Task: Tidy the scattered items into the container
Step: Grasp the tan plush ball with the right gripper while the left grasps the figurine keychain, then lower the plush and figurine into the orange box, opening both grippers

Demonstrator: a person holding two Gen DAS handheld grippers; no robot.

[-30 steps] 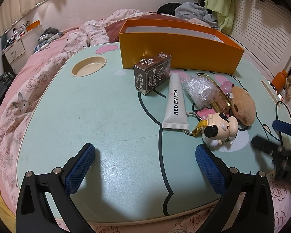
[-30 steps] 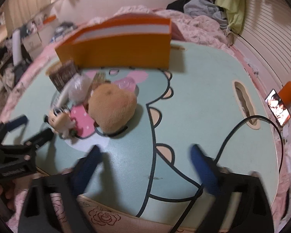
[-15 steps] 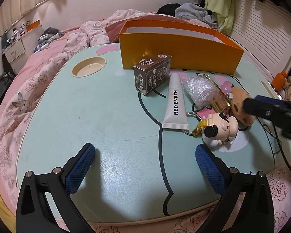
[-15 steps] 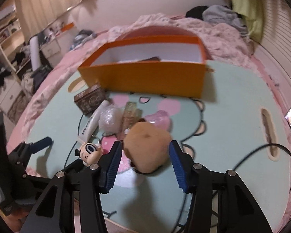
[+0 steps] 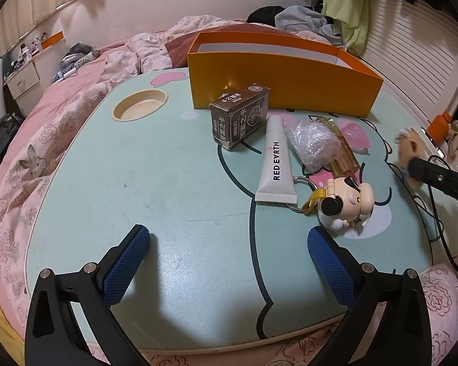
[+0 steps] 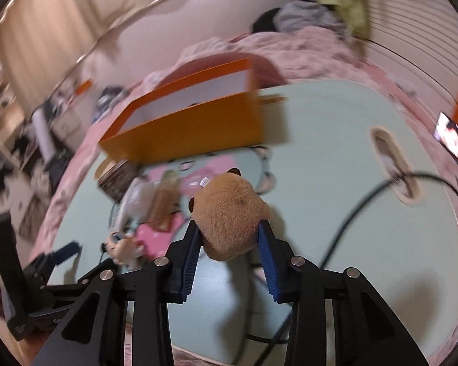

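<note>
My right gripper [image 6: 229, 228] has its jaws closing, and both blue pads press on a brown plush toy [image 6: 232, 210], held just above the table. In the left wrist view the plush [image 5: 407, 149] is a blur at the right edge. The orange box [image 5: 278, 85] stands open-topped at the back of the mint table [image 5: 137, 183]. In front of it lie a brown card box [image 5: 238, 119], a white tube [image 5: 276, 167], a crumpled plastic wrap [image 5: 313, 143], an amber bottle [image 5: 345, 155] and a small figurine keychain [image 5: 346, 204]. My left gripper [image 5: 229, 238] hovers open over bare tabletop.
A round cup recess [image 5: 140, 108] sits at the table's back left. A black cable [image 6: 366, 201] crosses the right side from a slot in the tabletop. A lit phone [image 6: 455, 140] lies off the right edge. Pink bedding [image 5: 30, 140] surrounds the table.
The right gripper moved in around the brown plush, closed on it and lifted it off the pink patch, toward the right. The left gripper and the other items stayed put.
</note>
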